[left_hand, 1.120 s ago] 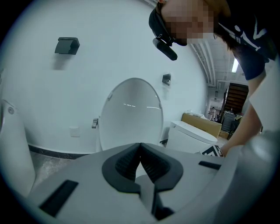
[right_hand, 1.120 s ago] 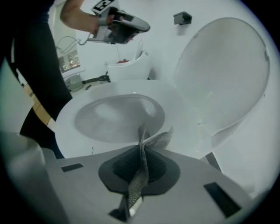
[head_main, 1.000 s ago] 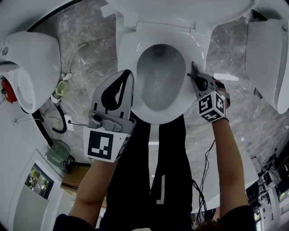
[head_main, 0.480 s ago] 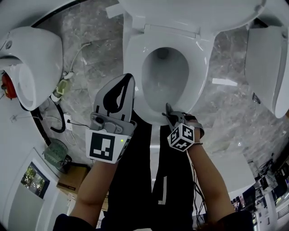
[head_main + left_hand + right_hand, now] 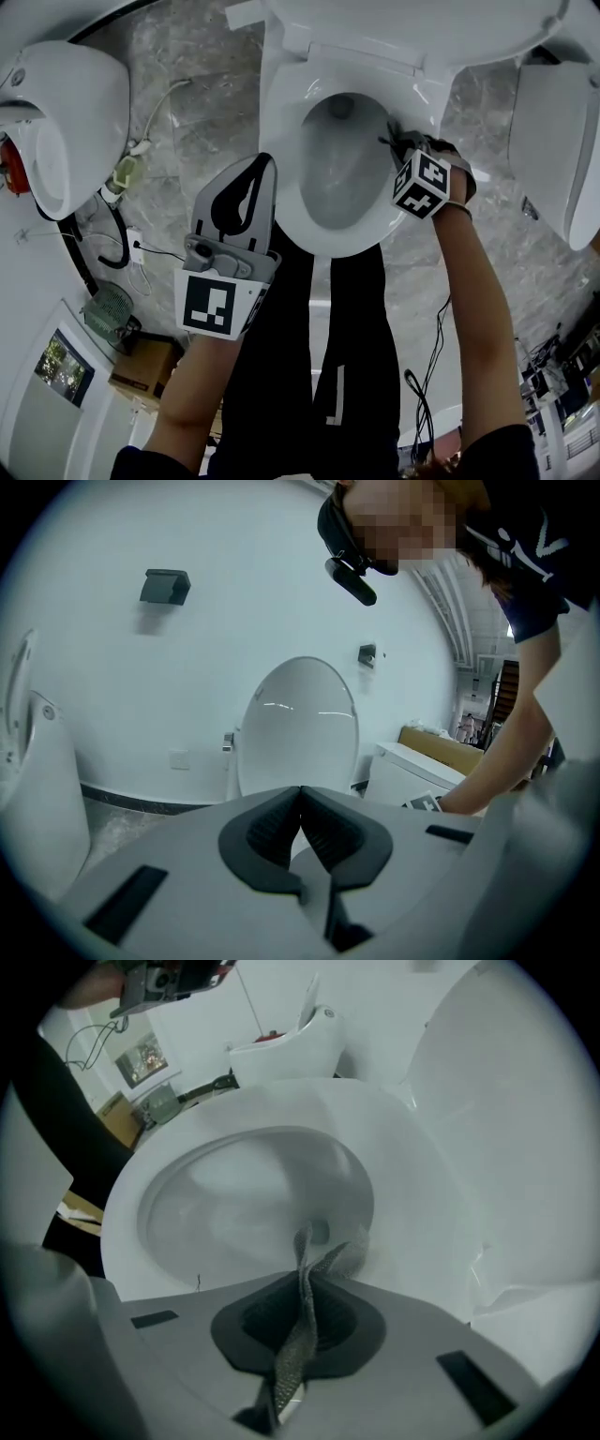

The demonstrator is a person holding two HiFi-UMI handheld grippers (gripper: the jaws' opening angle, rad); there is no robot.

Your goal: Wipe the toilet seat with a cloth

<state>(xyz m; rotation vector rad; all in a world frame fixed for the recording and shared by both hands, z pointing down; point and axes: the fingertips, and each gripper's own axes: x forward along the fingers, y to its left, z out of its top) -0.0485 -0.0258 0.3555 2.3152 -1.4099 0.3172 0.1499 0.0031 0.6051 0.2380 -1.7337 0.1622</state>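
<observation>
The white toilet seat (image 5: 281, 131) rings the bowl at the top middle of the head view, and its lid (image 5: 300, 724) stands raised. My right gripper (image 5: 396, 139) is low over the seat's right rear part, shut on a grey mesh cloth (image 5: 305, 1321). The cloth's free end hangs over the seat's inner edge (image 5: 412, 1194) by the bowl. In the head view the cloth is hidden under the gripper. My left gripper (image 5: 246, 192) hovers left of the toilet, clear of the seat, shut with nothing between its jaws (image 5: 302, 803).
A second white toilet (image 5: 66, 122) stands at the left and another white fixture (image 5: 553, 131) at the right. Hoses and cables (image 5: 122, 187) lie on the marble floor between. The person's black trouser legs (image 5: 328, 309) stand at the bowl's front.
My right gripper went with the cloth from the seat's right side down to the front rim, then back up to the right rear. The left gripper has barely moved.
</observation>
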